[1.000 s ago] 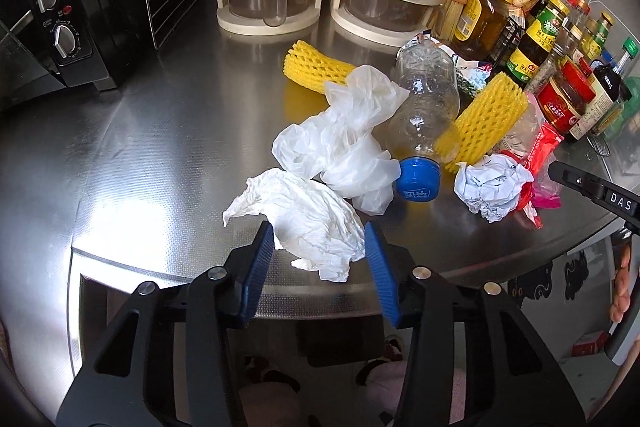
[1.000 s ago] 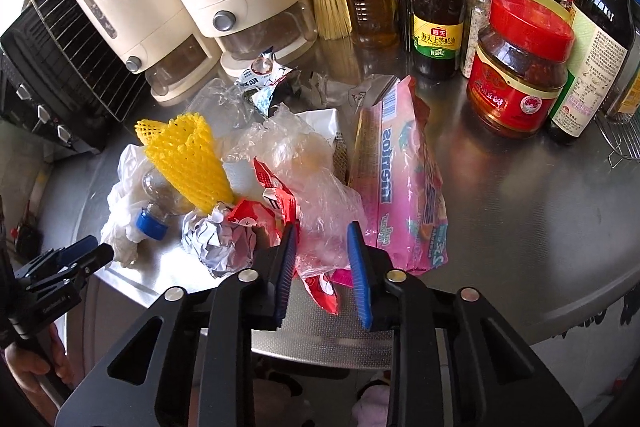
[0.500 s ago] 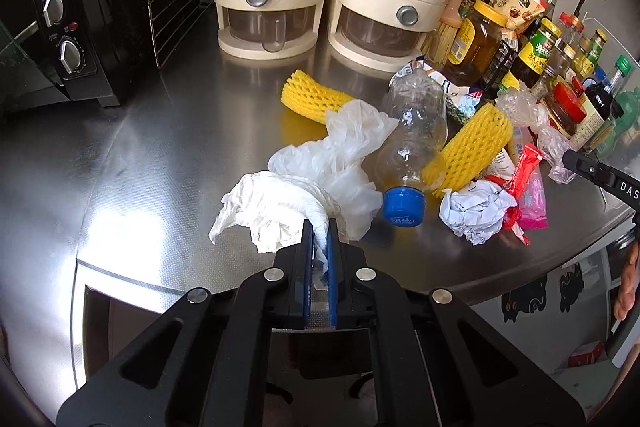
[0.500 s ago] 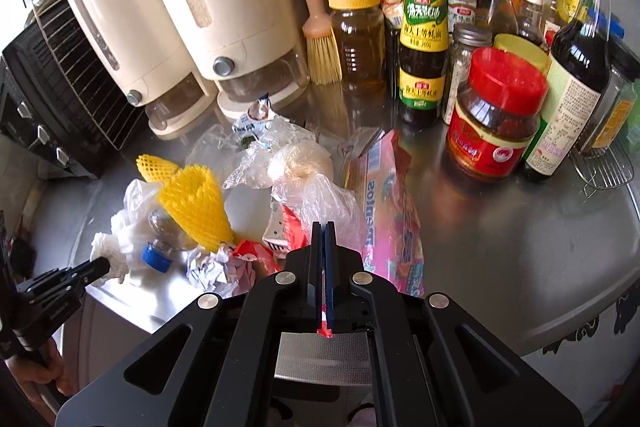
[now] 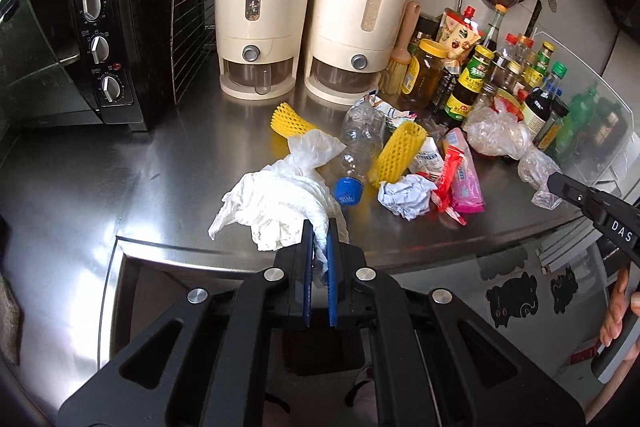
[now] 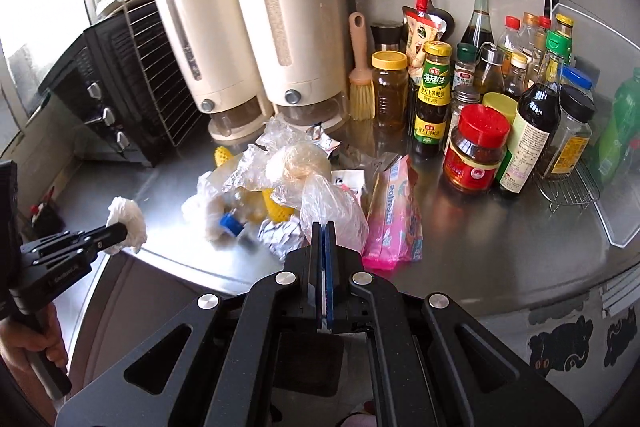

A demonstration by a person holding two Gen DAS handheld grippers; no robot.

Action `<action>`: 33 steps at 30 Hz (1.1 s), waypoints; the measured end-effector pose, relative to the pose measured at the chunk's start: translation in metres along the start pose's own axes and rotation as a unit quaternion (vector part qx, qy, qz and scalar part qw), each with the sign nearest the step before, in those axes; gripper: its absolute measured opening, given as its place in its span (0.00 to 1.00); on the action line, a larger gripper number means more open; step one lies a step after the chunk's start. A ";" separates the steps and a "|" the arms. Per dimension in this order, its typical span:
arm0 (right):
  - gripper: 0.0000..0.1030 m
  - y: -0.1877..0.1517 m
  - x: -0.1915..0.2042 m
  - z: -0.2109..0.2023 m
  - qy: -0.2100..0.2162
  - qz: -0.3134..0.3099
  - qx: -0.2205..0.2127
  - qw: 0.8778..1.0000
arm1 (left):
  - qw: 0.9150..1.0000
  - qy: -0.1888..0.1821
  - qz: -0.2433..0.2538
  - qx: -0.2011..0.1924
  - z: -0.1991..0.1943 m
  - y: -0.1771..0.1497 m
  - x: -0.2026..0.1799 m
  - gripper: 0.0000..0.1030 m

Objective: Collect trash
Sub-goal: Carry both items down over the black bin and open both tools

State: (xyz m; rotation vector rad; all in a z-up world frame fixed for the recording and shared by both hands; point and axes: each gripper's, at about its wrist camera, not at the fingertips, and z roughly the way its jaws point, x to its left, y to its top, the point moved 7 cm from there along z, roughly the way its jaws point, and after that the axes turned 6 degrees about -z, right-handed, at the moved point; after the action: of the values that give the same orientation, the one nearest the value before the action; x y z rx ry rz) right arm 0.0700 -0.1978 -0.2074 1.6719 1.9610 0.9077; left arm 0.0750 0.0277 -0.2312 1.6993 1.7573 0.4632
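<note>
Trash lies piled on a steel counter (image 5: 168, 163). My left gripper (image 5: 319, 227) is shut on a crumpled white tissue (image 5: 272, 203) with a white plastic bag behind it, lifted near the counter's front edge; it also shows in the right wrist view (image 6: 124, 223). My right gripper (image 6: 324, 231) is shut on a clear plastic bag (image 6: 296, 167), lifted above the pile; it shows in the left wrist view (image 5: 500, 139). On the counter remain a clear bottle with a blue cap (image 5: 356, 151), two yellow foam nets (image 5: 398, 155), a crumpled paper ball (image 5: 406, 195), red and pink wrappers (image 5: 460, 183).
Two cream grain dispensers (image 5: 304, 3) stand at the back. A black toaster oven (image 5: 92, 39) with a wire rack is at the left. Sauce bottles and jars (image 6: 476, 147) crowd the back right. Utensils hang on the wall. The counter edge runs just ahead of both grippers.
Both grippers closed: the left on the white tissue, the right on the clear plastic bag. Both then pulled back and up, lifting their trash off the pile.
</note>
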 end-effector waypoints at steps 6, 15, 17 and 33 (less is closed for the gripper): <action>0.02 -0.075 0.024 -0.004 0.021 -0.015 0.011 1.000 | 0.999 -0.005 0.033 -0.011 -0.014 -0.066 -0.009 0.05; 0.02 -0.197 0.033 0.061 0.045 0.007 0.092 0.995 | 0.997 -0.031 0.043 0.050 0.050 -0.190 -0.004 0.05; 0.02 -0.225 0.033 0.084 0.050 0.018 0.116 0.992 | 0.996 -0.034 0.041 0.072 0.074 -0.216 -0.002 0.05; 0.02 -0.343 0.041 0.254 0.063 0.094 0.257 0.960 | 0.968 -0.045 0.005 0.247 0.249 -0.332 0.026 0.05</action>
State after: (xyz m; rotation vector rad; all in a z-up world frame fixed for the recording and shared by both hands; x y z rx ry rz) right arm -0.0105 -0.1278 -0.6226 2.1606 2.2951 0.6043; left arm -0.0099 -0.0249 -0.6353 2.0251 1.9028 -0.0607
